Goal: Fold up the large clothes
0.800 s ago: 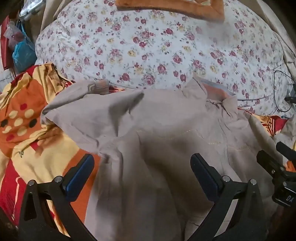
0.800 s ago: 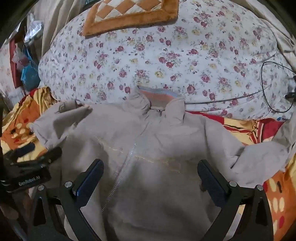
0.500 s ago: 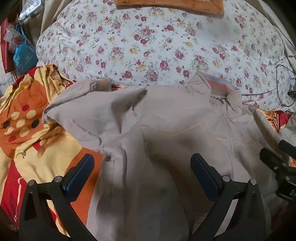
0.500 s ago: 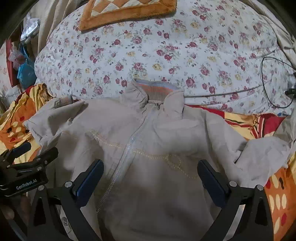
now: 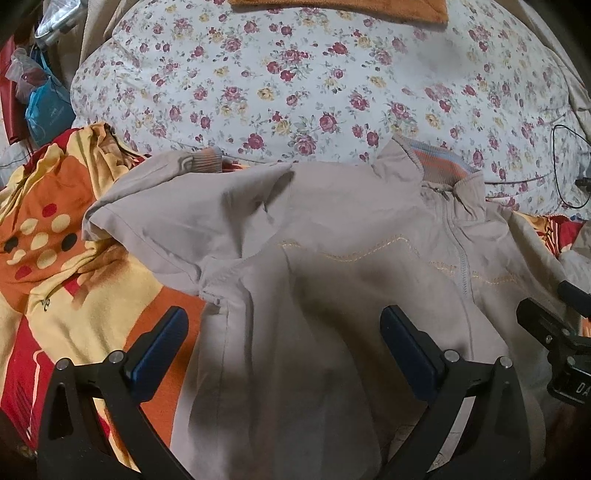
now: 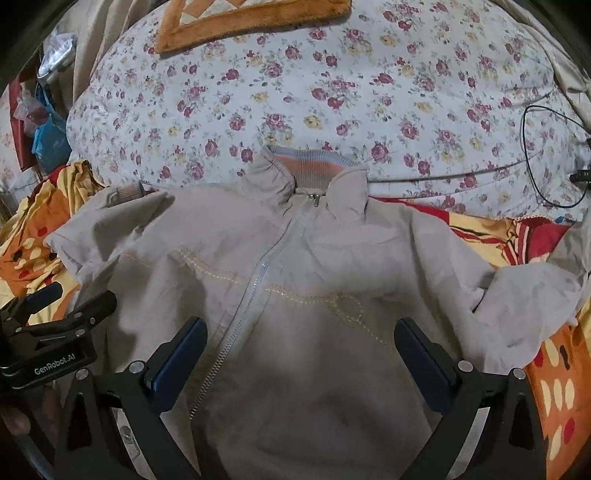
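Two blue-padded fingers of the left gripper (image 5: 284, 334) stand spread wide in the left wrist view, nothing between the pads, hovering over the beige jacket (image 5: 332, 295). The jacket lies front-up on the bed, zipped, its striped knit collar (image 5: 439, 166) at the far end, touching the floral quilt (image 5: 314, 81). One sleeve is folded back on the jacket's left as pictured, its ribbed cuff (image 5: 207, 162) near the quilt's edge. Left of the jacket lies an orange and yellow blanket (image 5: 55, 240) with dots. Right of the jacket, the black body of the right gripper (image 5: 554, 332) pokes in at the frame edge.

From the right wrist view, the right gripper (image 6: 301, 347) is likewise spread wide and empty, above the jacket's (image 6: 314, 369) chest, with the zipper (image 6: 255, 288) running down just inside the left-hand finger. Beyond the collar (image 6: 314, 166) the floral quilt (image 6: 332, 92) fills the far half, with an orange-bordered mat (image 6: 258, 18) upon it. Right of the jacket, the other sleeve (image 6: 524, 302) bunches over the blanket (image 6: 557, 387). A black cable (image 6: 532, 177) loops on the quilt, right of the collar. Left of the jacket, the left gripper (image 6: 66, 299) shows from the side.
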Demonstrator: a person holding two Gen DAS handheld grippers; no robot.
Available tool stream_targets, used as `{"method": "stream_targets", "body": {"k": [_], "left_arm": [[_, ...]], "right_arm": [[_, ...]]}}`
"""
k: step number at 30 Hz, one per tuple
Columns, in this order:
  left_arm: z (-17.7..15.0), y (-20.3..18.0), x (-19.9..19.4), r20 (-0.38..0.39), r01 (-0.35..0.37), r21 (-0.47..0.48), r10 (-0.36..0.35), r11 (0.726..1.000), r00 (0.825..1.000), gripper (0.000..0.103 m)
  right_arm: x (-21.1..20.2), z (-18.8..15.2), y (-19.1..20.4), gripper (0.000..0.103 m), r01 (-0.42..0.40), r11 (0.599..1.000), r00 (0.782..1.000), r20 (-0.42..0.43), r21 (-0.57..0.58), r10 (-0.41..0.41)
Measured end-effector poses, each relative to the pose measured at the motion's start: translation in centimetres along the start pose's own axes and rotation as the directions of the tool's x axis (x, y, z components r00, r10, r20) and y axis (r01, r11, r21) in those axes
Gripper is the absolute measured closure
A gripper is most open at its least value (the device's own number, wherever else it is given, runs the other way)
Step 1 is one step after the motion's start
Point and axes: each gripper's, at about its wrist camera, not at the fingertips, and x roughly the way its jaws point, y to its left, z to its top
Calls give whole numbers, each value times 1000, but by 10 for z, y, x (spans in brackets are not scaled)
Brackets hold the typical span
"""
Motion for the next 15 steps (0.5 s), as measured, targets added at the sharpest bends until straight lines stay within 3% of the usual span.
{"method": "stream_targets", "body": {"k": [15], "left_arm": [[-2, 0, 2, -4, 0, 6, 0, 1000, 1000, 0]], "right_arm": [[10, -4, 4, 2, 46, 998, 998, -40, -44, -48]]}}
